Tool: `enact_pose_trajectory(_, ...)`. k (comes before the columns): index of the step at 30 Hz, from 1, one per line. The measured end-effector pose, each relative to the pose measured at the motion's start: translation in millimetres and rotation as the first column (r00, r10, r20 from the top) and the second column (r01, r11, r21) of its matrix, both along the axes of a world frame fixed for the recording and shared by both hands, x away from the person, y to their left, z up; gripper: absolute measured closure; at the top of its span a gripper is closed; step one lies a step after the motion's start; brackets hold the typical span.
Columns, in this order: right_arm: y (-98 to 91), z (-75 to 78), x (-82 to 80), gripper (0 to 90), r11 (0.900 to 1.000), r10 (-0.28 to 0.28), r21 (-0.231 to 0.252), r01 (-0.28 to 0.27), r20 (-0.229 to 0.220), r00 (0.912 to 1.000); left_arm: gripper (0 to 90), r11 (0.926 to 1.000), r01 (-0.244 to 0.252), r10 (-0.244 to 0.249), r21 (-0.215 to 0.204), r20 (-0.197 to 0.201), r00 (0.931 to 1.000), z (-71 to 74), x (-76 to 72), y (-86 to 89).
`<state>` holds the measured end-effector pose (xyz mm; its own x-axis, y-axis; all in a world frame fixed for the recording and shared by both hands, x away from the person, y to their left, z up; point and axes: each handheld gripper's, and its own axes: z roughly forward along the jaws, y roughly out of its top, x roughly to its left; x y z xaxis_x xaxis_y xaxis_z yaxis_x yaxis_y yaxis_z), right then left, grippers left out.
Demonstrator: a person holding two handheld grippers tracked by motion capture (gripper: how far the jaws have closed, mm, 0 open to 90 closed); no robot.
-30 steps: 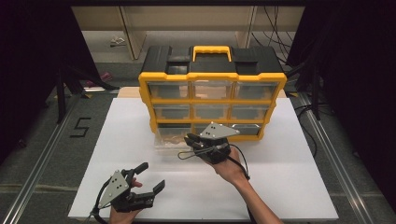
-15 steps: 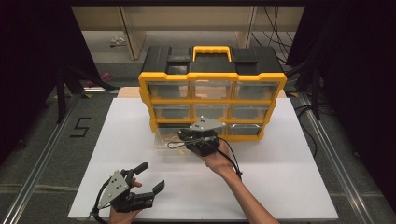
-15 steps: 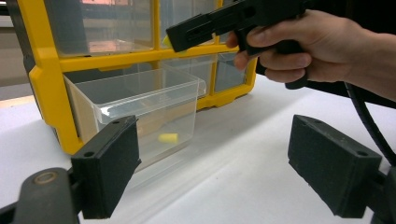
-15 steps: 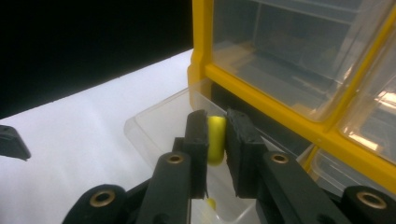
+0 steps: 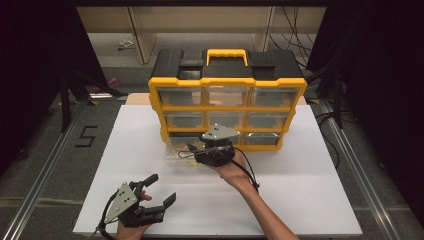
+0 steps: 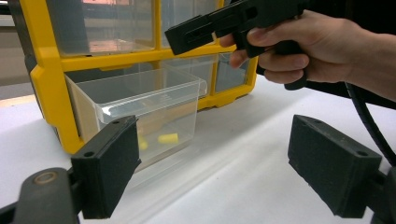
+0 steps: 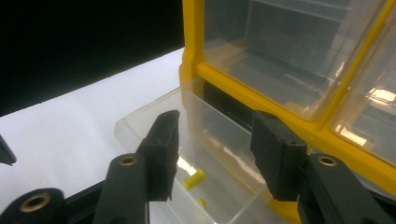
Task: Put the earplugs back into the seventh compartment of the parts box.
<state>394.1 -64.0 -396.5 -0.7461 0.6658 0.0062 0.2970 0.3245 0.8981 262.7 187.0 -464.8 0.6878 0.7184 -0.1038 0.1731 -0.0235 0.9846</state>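
High view: yellow-and-black drawer organizer (image 5: pixel 227 95) standing at the far middle of the white tabletop (image 5: pixel 310 195), carry handle on top. Bottom-left clear drawer (image 5: pixel 176 151) pulled well out of its slot onto the tabletop, just left of center in the frame.

Right gripper (image 5: pixel 195 151) parked right over that open drawer, a touch below center, hand wrapped around the grip behind it. Fingers just sprang apart from clenched, now roughly half spread, gripping nothing.

Right gripper view: looking down between the two black fingers (image 7: pixel 164 149) straight into the drawer (image 7: pixel 205 135). Small yellow pieces (image 7: pixel 194 178) lying loose on the drawer floor, lower middle of frame, apart from both pads. Yellow frame of the organizer (image 7: pixel 261 88) running across the upper right.

Left gripper (image 5: pixel 155 189) sitting low at the bottom left of the high view, well apart from the organizer, fingers spread wide, nothing in them.

Left gripper view: same spread fingers (image 6: pixel 109 163) at the bottom corners, drawer (image 6: pixel 144 107) sticking out at center left with the yellow pieces (image 6: pixel 167 138) visible through its clear wall, right gripper (image 6: pixel 205 30) hovering above it at the top.
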Motion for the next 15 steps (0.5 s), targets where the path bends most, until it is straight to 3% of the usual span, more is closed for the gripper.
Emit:
enact_pose_trajectory(5, -4.6, 5.4, -7.1, 47.2, 1.0, 0.001, 0.007, -0.001, 0.017, 0.9999, 16.6, 1.0, -0.001, 0.001, 0.0, 0.0, 1.0, 0.0, 0.0, -0.1)
enact_pose_trajectory(9, -10.4, 12.1, -19.7, 43.8, 0.9998, 0.011, -0.018, -0.01, 0.072, 0.9974, 16.6, 1.0, -0.004, 0.004, 0.0, -0.001, 1.0, 0.1, 0.0, 0.5)
enact_pose_trajectory(15, -21.9, 17.4, -31.6, 41.1, 1.0, 0.004, 0.003, -0.005, 0.11, 0.994, 16.7, 1.0, -0.004, 0.004, 0.003, -0.002, 1.0, -0.3, 0.4, -0.3)
